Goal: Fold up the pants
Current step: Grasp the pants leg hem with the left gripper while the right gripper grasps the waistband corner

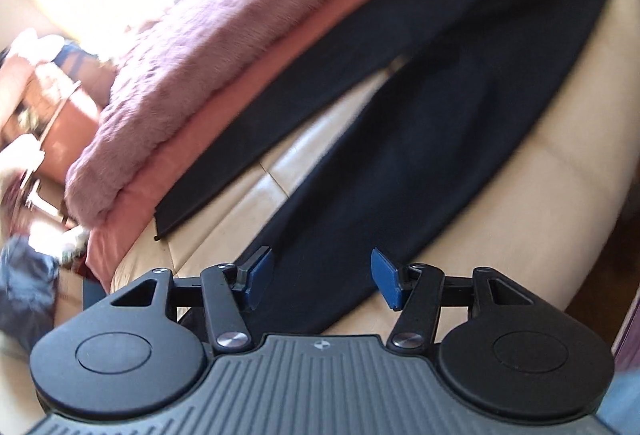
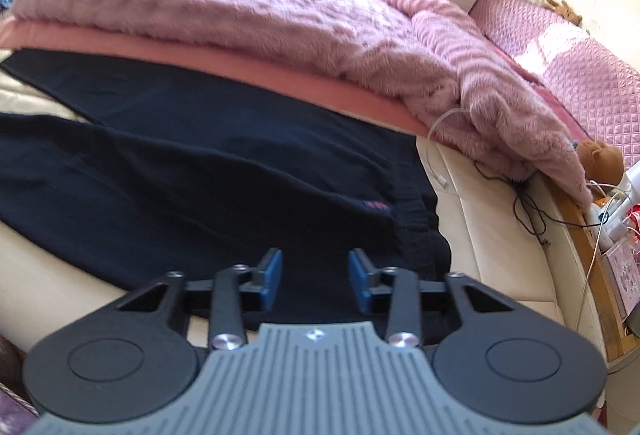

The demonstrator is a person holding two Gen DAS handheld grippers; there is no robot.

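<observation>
Dark navy pants [image 1: 440, 95] lie spread flat on a cream leather surface [image 1: 540, 155], the two legs splayed apart. In the left wrist view my left gripper [image 1: 322, 275] is open just above the lower end of the near leg, its blue pads [image 1: 260, 271] on either side of the cloth. In the right wrist view the pants [image 2: 200, 175] run off to the left and the ribbed waistband [image 2: 416, 235] lies at the right. My right gripper [image 2: 316, 277] hangs low over the waist end. Its pads [image 2: 360, 279] stand narrowly apart with dark cloth between them, none visibly pinched.
A fluffy pink blanket [image 2: 240, 3] over a salmon sheet [image 2: 280, 75] borders the far side of the pants. A white cable [image 2: 436, 163] and black cords [image 2: 520, 195] lie right of the waistband. A brown plush toy [image 2: 600, 155] and a cluttered wooden ledge [image 2: 592, 255] are at the right.
</observation>
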